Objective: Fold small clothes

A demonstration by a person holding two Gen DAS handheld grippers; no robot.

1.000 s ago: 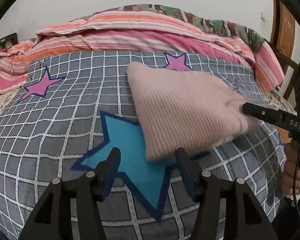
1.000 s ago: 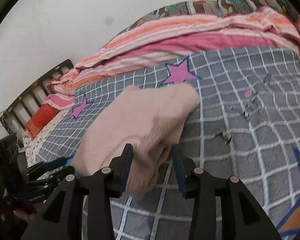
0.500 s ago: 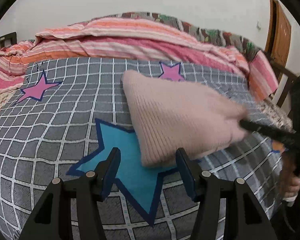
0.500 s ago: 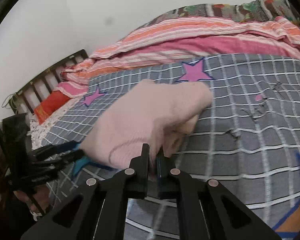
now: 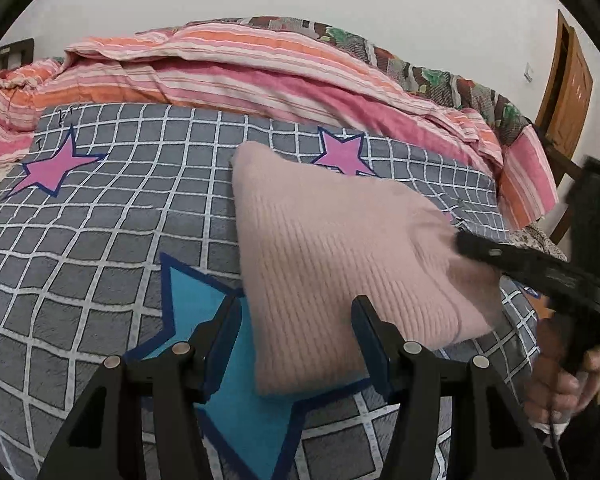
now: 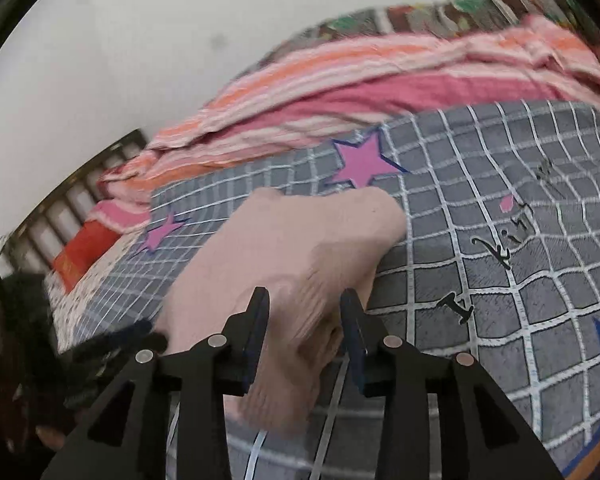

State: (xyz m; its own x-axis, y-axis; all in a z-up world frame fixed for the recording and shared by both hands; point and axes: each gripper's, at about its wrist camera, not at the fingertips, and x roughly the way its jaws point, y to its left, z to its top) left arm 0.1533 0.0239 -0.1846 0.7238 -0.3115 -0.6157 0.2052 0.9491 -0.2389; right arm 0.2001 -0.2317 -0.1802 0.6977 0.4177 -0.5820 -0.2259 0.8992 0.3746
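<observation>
right tool (image 6: 304, 334) has just been opening, its jaws slack around the pink knit sweater (image 5: 340, 256); left tool (image 5: 296, 336) released. soft, floppy, light; pinch a folded corner.

The right gripper (image 6: 304, 334), pinched shut on the pink knit garment (image 6: 284, 264) half a second ago, has just been opening, the cloth now loose between its fingers (image 6: 256, 336).

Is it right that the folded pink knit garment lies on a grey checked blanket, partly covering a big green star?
Not quite: the star is blue, not green, as the left wrist view shows. The folded pink knit garment does lie on the grey checked blanket, partly covering it.
</observation>
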